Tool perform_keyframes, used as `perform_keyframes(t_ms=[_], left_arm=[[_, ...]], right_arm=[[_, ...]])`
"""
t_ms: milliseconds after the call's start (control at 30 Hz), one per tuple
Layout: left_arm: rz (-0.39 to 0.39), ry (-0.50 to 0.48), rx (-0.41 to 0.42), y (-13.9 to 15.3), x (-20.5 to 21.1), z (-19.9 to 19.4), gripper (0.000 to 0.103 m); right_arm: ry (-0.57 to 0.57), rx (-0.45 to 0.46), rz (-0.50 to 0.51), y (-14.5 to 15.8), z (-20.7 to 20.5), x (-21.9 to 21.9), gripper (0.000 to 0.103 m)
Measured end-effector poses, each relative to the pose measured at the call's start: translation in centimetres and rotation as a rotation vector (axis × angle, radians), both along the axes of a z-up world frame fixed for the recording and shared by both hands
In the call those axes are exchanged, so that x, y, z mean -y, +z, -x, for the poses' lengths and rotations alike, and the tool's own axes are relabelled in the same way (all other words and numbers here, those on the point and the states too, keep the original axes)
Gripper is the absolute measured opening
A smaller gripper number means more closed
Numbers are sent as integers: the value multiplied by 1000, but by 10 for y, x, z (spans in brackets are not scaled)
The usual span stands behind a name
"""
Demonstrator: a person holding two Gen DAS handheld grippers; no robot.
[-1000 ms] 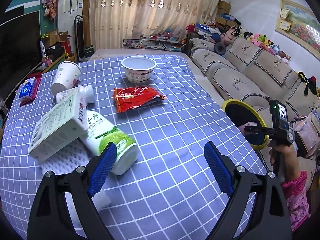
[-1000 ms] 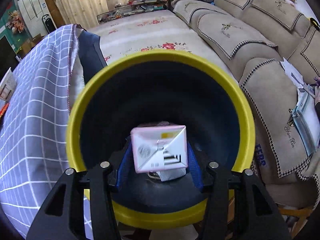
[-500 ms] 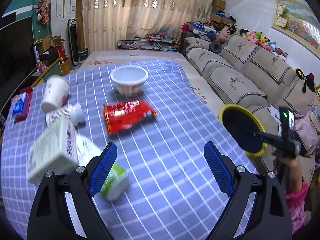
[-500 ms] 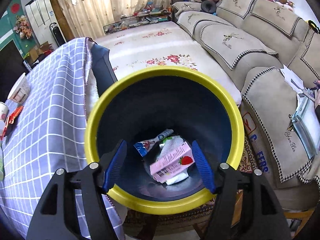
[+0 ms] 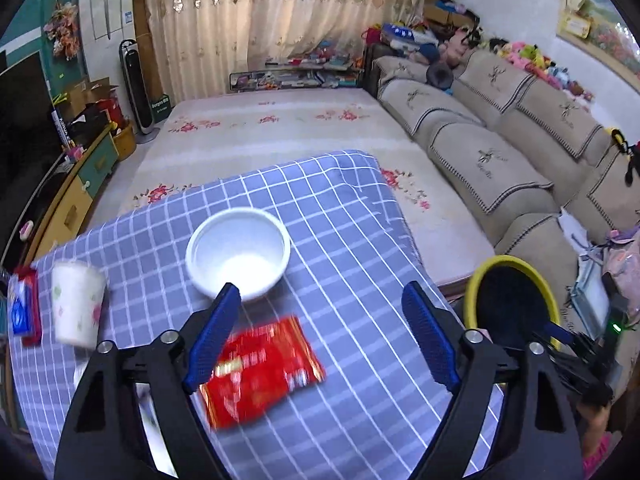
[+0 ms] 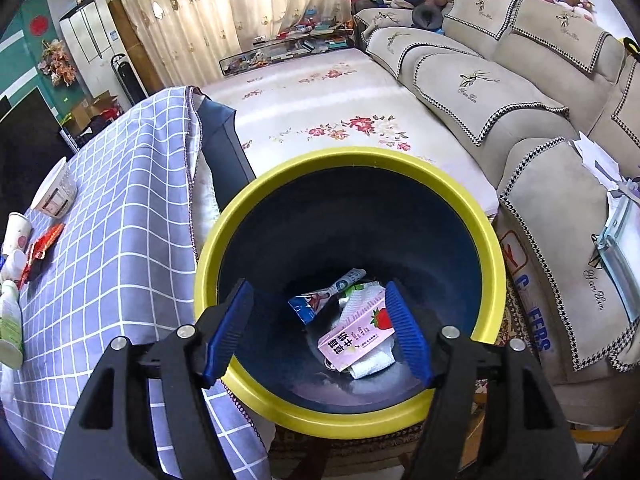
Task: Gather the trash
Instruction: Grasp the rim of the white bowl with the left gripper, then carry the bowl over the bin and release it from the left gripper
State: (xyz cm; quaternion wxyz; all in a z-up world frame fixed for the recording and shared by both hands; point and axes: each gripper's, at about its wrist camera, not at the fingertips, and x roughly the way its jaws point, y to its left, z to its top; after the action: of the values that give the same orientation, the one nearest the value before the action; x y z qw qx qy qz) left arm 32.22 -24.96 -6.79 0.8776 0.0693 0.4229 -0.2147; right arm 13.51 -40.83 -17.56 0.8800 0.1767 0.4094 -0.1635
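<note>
Red snack packet (image 5: pixel 260 368) smeared by motion blur, lower-left corner behind blue finger pad (image 5: pixel 212 336), green-labelled bottle (image 6: pixel 9 324) cropped at frame edge

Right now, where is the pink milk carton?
In the right wrist view, the pink milk carton lies at the bottom of the yellow-rimmed bin, on white paper, below the open right gripper.

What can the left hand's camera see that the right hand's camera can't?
Only the left wrist view shows the inside of the white bowl and the open left gripper above the red wrapper. Only the right wrist view shows the pink carton lying inside the bin, under the open right gripper. Both show the yellow-rimmed bin and checked tablecloth.
</note>
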Motion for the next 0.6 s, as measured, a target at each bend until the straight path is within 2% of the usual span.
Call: perform_keyframes(t_ms=[100, 333, 433, 600], left_arm=[[-85, 20, -27, -19, 13, -31, 70], [-192, 40, -71, -54, 29, -71, 60], [-212, 48, -92, -64, 33, -80, 54], [-235, 66, -113, -76, 37, -92, 35]], right_arm=[[-2, 10, -5, 3, 4, 3, 66], [-19, 24, -11, 6, 14, 16, 68], [-25, 20, -20, 2, 16, 20, 68], [-22, 15, -35, -3, 16, 23, 68]])
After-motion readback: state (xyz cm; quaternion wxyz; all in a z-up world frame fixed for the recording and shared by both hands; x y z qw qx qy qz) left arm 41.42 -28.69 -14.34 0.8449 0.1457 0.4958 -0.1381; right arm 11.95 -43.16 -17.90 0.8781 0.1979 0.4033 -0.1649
